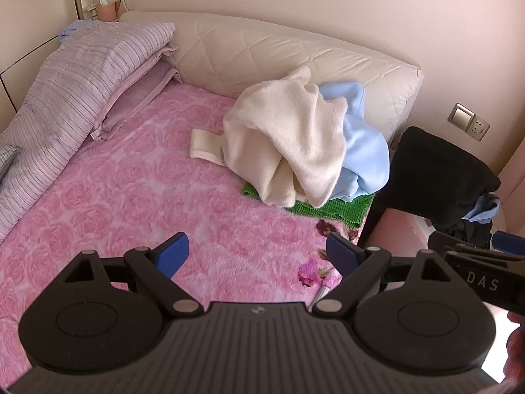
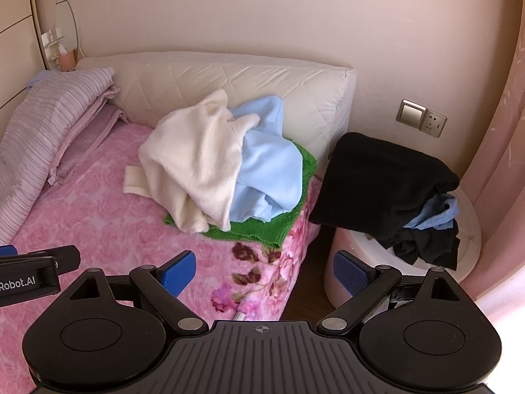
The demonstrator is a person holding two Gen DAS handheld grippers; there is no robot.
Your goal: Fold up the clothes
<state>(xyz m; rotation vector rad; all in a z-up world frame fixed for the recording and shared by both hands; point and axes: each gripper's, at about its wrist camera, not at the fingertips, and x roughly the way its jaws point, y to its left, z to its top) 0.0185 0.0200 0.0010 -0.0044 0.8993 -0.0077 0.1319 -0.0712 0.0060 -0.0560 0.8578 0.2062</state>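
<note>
A bed under a pink rose blanket (image 1: 137,197) fills both views, cream quilted headboard (image 1: 295,55) behind, striped lilac pillows (image 1: 75,75) at left. Near the blanket's far right corner we see the clothes pile: cream fleece garment (image 1: 282,138) on top, light-blue garment (image 1: 364,157) beside and partly under it, green knit (image 1: 331,210) flat at the bottom. Only the right wrist view gives us the whole pale laundry tub (image 2: 472,229) on the floor w/ black clothes (image 2: 380,177) heaped over it; the left view shows just the dark heap. Wall switch (image 2: 411,113) above. We hold both tools over the blanket's near edge, well apart from the pile: left gripper (image 1: 259,256) w/ blue pads spread wide, nothing between; right gripper (image 2: 265,272) likewise agape, empty.
</note>
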